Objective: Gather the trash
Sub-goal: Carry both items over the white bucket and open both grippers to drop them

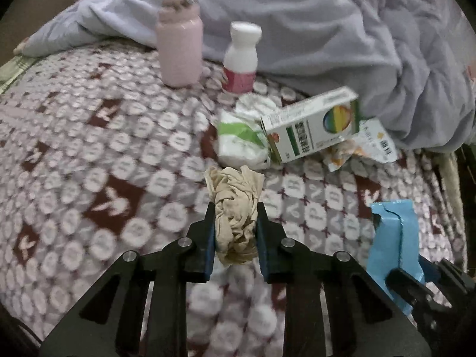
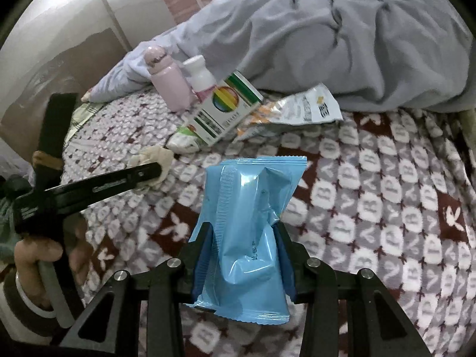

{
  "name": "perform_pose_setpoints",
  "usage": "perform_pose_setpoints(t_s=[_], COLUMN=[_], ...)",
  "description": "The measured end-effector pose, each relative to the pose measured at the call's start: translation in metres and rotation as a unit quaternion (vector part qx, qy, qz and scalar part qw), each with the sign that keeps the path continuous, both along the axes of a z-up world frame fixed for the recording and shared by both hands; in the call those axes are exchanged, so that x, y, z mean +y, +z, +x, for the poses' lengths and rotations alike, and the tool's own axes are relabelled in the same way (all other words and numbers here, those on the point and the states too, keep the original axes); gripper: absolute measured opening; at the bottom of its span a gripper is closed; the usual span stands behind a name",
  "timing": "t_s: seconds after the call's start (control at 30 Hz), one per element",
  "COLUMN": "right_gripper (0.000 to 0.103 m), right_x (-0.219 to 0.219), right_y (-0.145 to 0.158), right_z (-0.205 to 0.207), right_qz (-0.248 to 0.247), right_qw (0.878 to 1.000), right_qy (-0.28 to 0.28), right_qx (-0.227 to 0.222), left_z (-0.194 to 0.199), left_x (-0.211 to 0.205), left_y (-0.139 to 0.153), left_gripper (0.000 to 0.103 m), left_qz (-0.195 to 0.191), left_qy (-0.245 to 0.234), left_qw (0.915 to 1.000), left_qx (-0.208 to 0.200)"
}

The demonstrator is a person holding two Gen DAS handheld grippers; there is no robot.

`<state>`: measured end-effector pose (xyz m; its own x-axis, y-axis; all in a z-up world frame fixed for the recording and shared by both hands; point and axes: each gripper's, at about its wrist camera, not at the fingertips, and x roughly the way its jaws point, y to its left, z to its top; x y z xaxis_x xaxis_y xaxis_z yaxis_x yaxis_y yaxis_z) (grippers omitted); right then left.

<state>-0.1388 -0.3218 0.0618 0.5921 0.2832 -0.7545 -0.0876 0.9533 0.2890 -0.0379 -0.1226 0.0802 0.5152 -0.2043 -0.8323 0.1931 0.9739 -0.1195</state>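
On bedspread (image 1: 89, 154): left gripper (image 1: 235, 229) clamps beige wad (image 1: 235, 208), right gripper (image 2: 242, 244) blue wrapper (image 2: 250, 223) (box (image 1: 312, 125) beyond).

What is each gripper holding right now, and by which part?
The left gripper pinches a crumpled beige tissue across its lower half. The right gripper clamps a blue wrapper around its middle, both ends sticking out.

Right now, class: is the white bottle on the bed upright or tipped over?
Upright. The white bottle stands on its base on the bed, cap on top, beside the pink flask.
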Motion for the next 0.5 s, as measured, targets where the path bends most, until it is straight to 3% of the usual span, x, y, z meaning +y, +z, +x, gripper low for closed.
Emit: perform_pose_setpoints(t_s=[0.33,0.5], right_gripper=[0.04,0.04], right_x=[0.013,0.003], right_y=[0.04,0.055], right_z=[-0.025,-0.045], right_qz=[0.009,0.004], right_qw=[0.999,0.998], right_qy=[0.018,0.011], right_qx=[-0.043,-0.059], left_z=[-0.048,-0.071], left_x=[0.025,0.013], left_y=[0.061,0.082], left_gripper=[0.021,0.021], left_qz=[-0.038,-0.037], left_qy=[-0.005,-0.02], left_qw=[0.9987,0.9976], left_qx=[-0.033,-0.056])
